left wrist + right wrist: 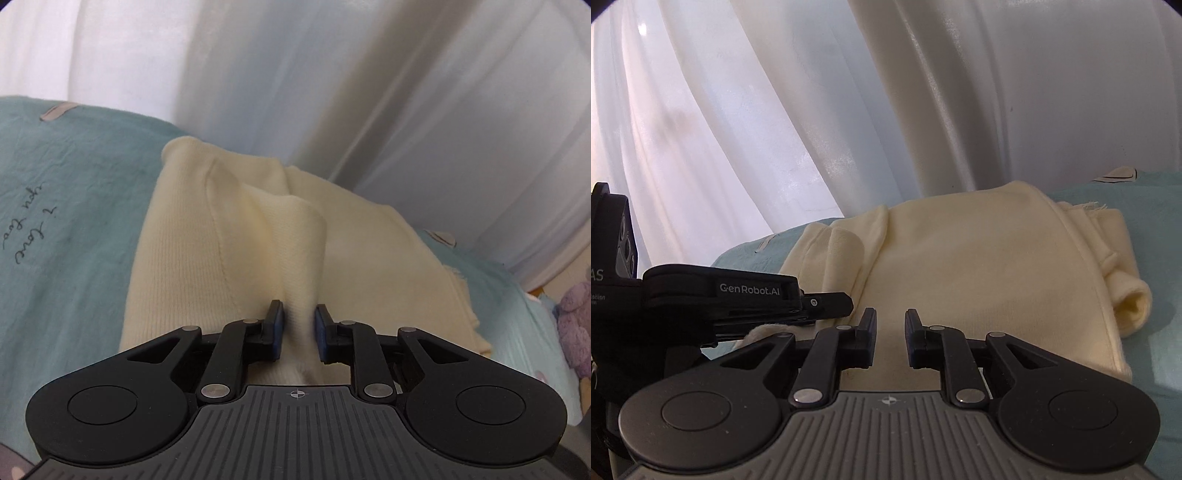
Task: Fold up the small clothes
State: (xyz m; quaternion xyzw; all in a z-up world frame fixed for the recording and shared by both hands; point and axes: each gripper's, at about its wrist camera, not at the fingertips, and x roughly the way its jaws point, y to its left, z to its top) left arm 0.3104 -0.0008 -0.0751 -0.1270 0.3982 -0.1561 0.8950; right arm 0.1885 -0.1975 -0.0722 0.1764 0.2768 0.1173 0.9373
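A cream knit garment lies spread on a teal bedsheet. My left gripper is shut on a raised ridge of its fabric, which fills the narrow gap between the blue pads and tents up ahead of them. In the right wrist view the same garment lies partly folded, with a rolled sleeve at its right side. My right gripper hovers over the garment's near part, its jaws slightly apart with nothing between them. The left gripper comes in from the left, level and just beside the right one.
White curtains hang close behind the bed's far edge. The teal sheet carries handwriting print and small patches. A purple plush toy sits at the far right edge of the left wrist view.
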